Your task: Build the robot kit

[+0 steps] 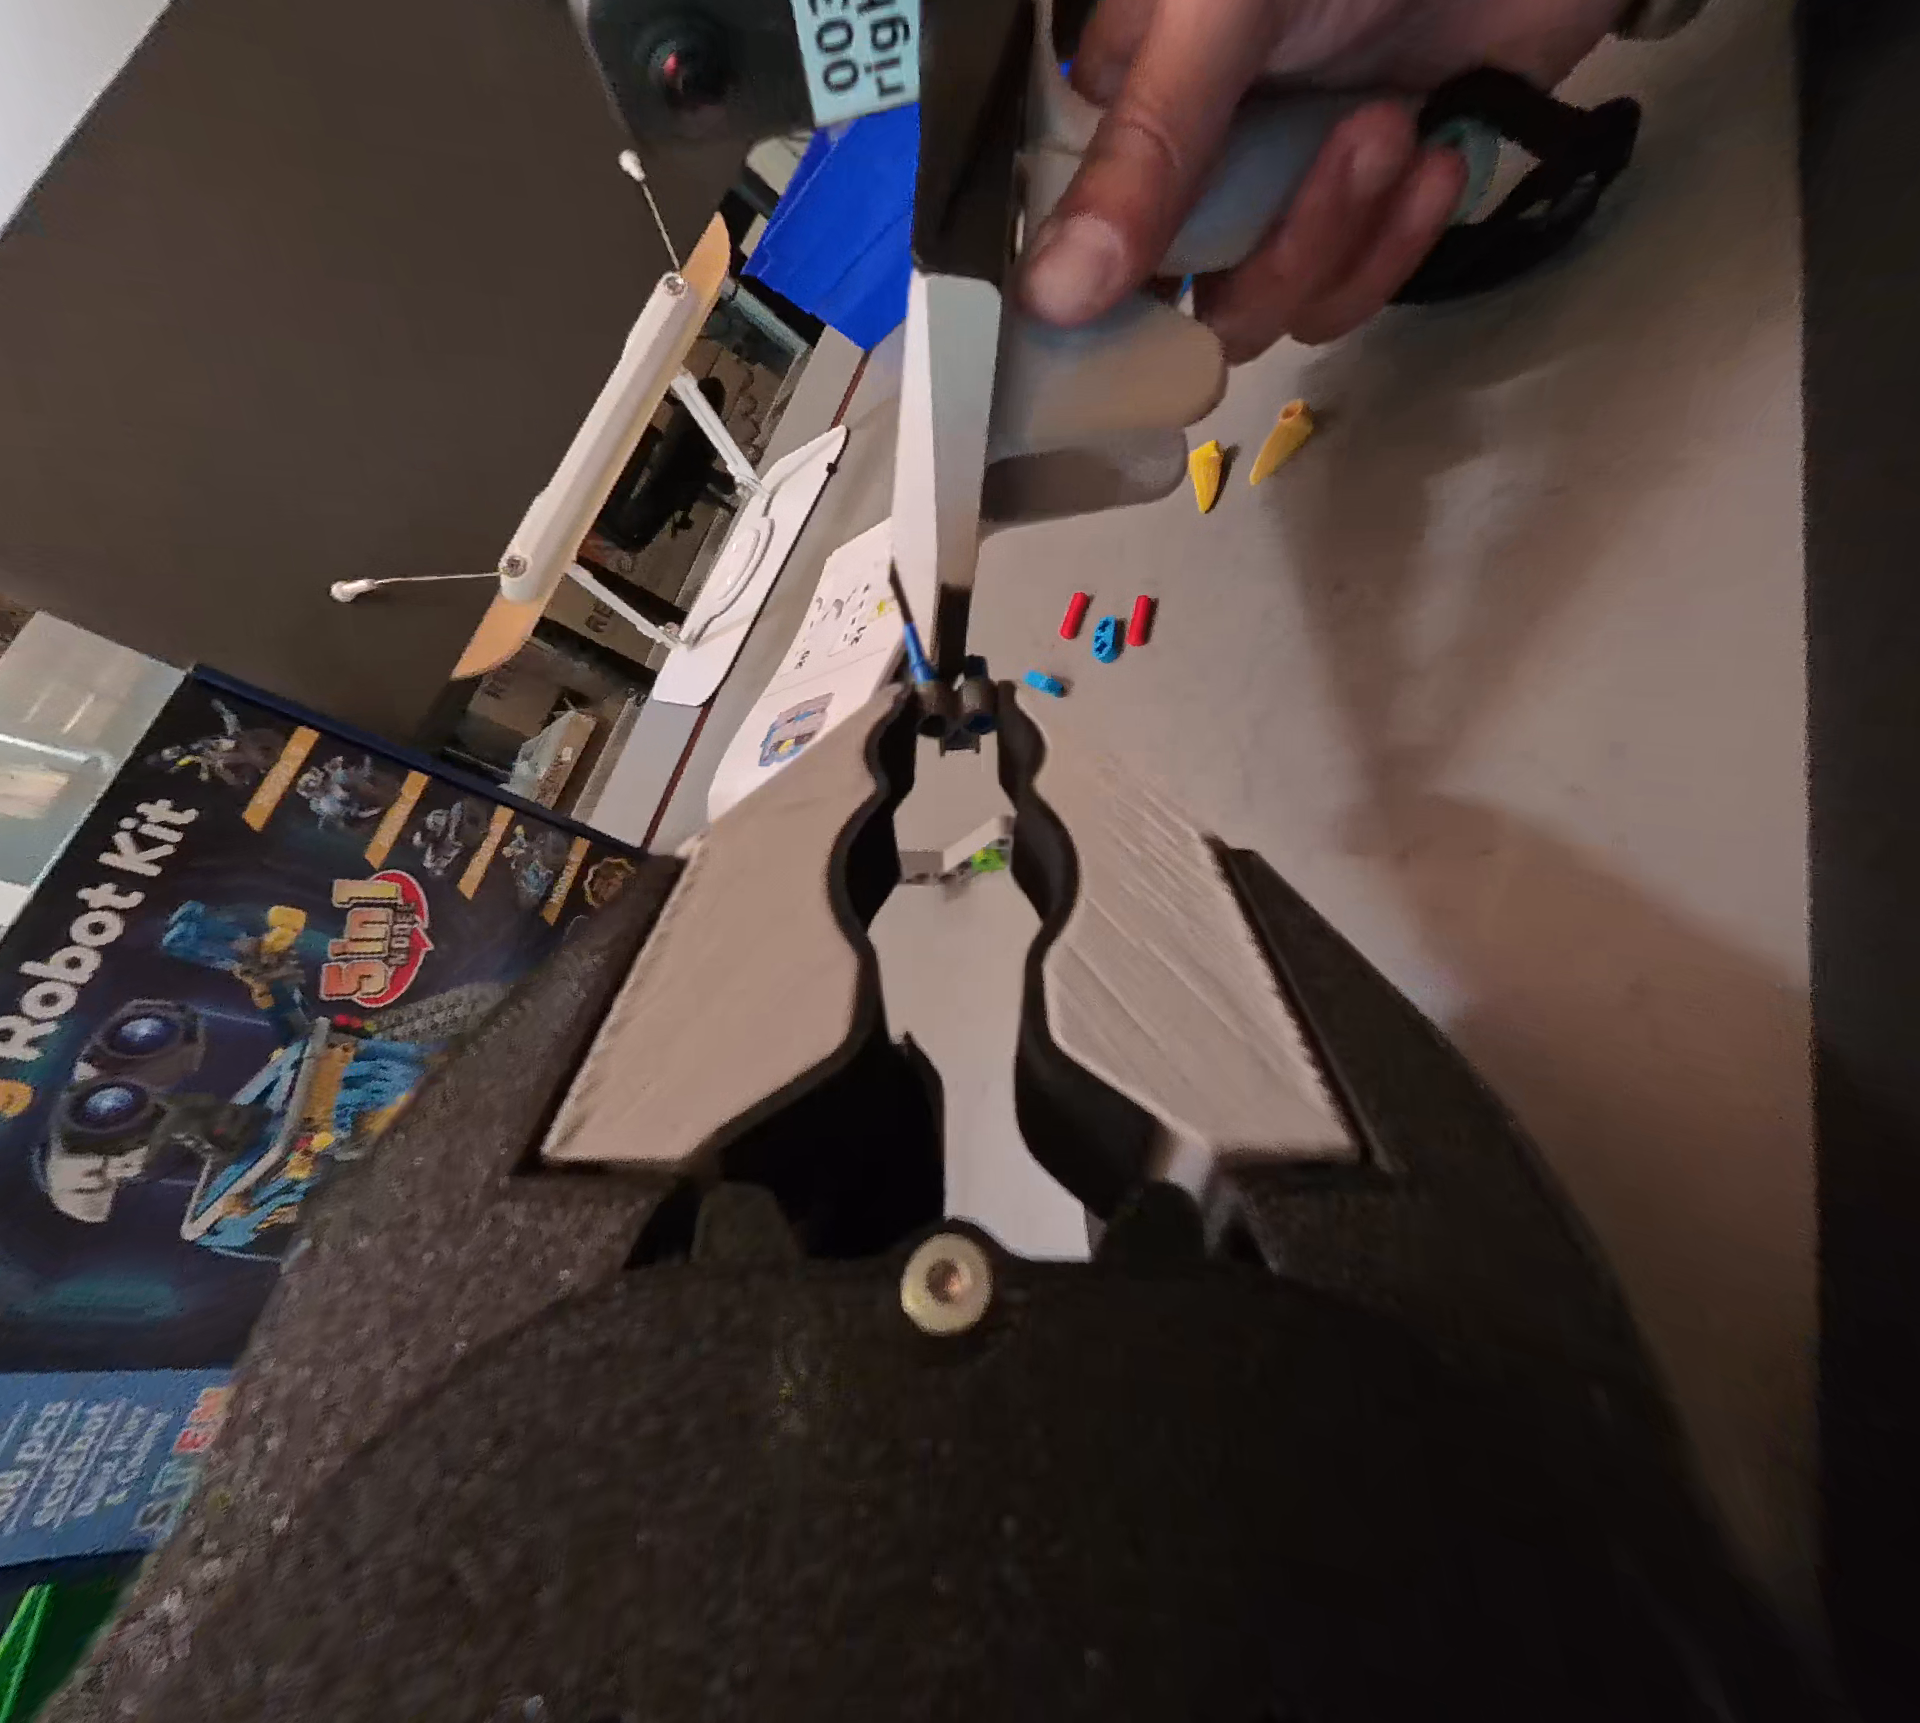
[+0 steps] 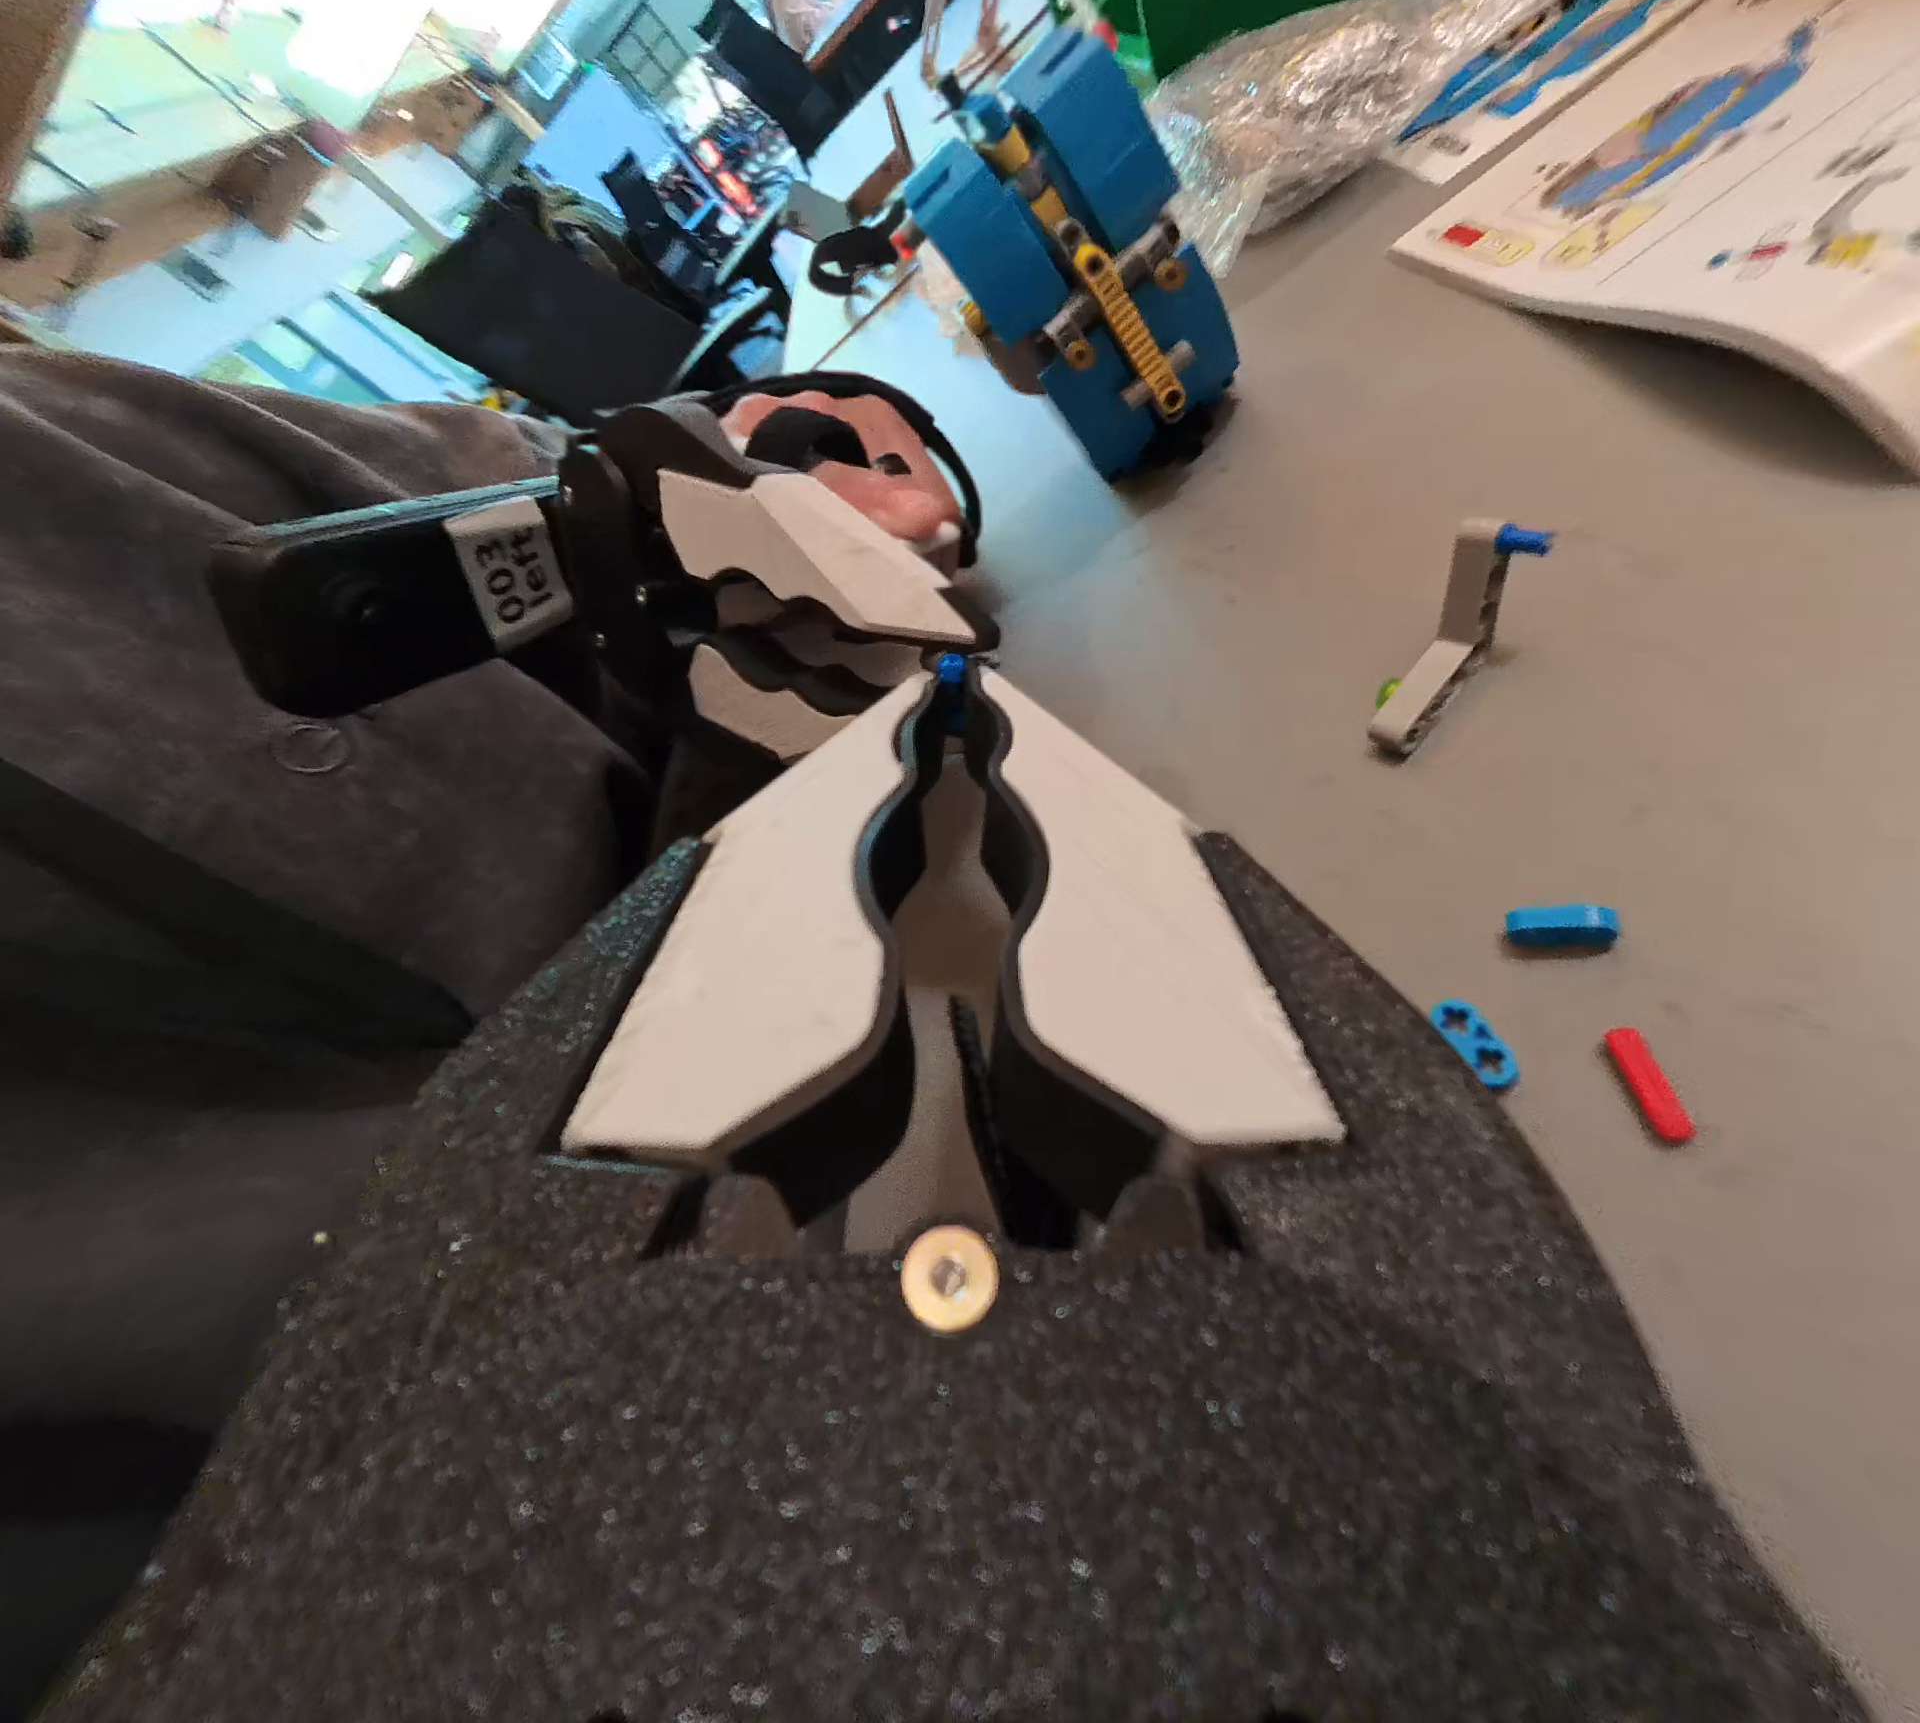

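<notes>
My left gripper (image 1: 958, 717) is shut on a small grey and blue connector piece (image 1: 966, 694), held above the grey table (image 1: 1455, 738). My right gripper (image 2: 951, 699) is shut on a small blue pin (image 2: 949, 670). The two sets of fingertips meet tip to tip, and the pin touches the connector piece. In the left wrist view the right gripper (image 1: 940, 624) comes down from above, held by a hand (image 1: 1299, 63). In the right wrist view the left gripper (image 2: 961, 634) comes in from the left.
On the table lie a grey L-shaped beam (image 2: 1455, 634), a blue beam (image 2: 1562, 925), a blue two-hole piece (image 2: 1473, 1045), a red piece (image 2: 1649, 1083) and yellow pieces (image 1: 1205, 473). A blue brick model (image 2: 1081, 260), an open booklet (image 2: 1714, 219), a plastic bag (image 2: 1299, 104) and a kit box (image 1: 208, 998) stand around. My two grippers' fingertips are within a few centimetres of each other.
</notes>
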`<move>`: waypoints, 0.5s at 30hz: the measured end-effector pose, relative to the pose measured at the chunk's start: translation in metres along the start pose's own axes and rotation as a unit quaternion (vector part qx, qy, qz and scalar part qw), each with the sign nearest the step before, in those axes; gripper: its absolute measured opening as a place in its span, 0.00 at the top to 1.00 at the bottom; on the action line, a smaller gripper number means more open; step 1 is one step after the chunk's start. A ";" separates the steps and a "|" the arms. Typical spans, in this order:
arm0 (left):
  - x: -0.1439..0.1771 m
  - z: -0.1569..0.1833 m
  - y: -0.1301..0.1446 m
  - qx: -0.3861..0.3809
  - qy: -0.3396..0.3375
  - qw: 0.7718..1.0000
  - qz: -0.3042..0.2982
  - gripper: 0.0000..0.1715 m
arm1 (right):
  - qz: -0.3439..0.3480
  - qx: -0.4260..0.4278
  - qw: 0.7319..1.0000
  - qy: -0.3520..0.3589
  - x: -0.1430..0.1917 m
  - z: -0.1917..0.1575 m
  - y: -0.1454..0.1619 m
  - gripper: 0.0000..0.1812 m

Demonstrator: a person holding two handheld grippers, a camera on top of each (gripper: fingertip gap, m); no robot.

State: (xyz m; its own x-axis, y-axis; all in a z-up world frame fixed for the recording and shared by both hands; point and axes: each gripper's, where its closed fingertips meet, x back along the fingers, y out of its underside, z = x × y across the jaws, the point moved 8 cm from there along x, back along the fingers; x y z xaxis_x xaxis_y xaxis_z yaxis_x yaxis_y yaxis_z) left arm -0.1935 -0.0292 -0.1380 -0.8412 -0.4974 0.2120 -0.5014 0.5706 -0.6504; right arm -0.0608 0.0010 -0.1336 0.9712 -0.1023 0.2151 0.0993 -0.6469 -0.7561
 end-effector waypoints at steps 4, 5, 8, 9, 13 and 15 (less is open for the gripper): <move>0.001 0.000 -0.002 -0.016 -0.008 1.000 0.016 0.92 | 0.004 -0.013 0.999 -0.035 0.004 0.000 0.000 0.99; 0.001 -0.001 -0.002 -0.003 -0.001 1.000 0.019 0.92 | 0.008 -0.008 0.999 -0.036 0.004 0.001 -0.001 0.99; 0.000 -0.007 0.002 0.030 0.012 0.999 0.016 0.92 | 0.027 0.009 0.999 -0.035 0.009 -0.001 -0.006 0.98; -0.001 -0.007 0.004 0.029 0.012 0.999 0.009 0.92 | 0.025 0.019 0.999 -0.013 0.013 0.001 -0.007 0.98; -0.009 0.009 0.012 -0.013 0.047 0.998 -0.039 0.92 | -0.160 0.133 0.962 0.178 0.031 0.013 0.007 0.98; -0.013 0.016 0.016 -0.023 0.065 0.996 -0.060 0.92 | -0.272 0.165 0.927 0.201 0.036 0.004 0.018 0.98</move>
State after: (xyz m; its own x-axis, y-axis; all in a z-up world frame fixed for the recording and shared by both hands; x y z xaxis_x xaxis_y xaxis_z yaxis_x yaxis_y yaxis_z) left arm -0.1876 -0.0238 -0.1630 -0.7922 -0.4763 0.3814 -0.6062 0.5425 -0.5816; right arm -0.0228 -0.0115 -0.1419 0.6056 -0.1442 0.7826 0.6755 -0.4266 -0.6014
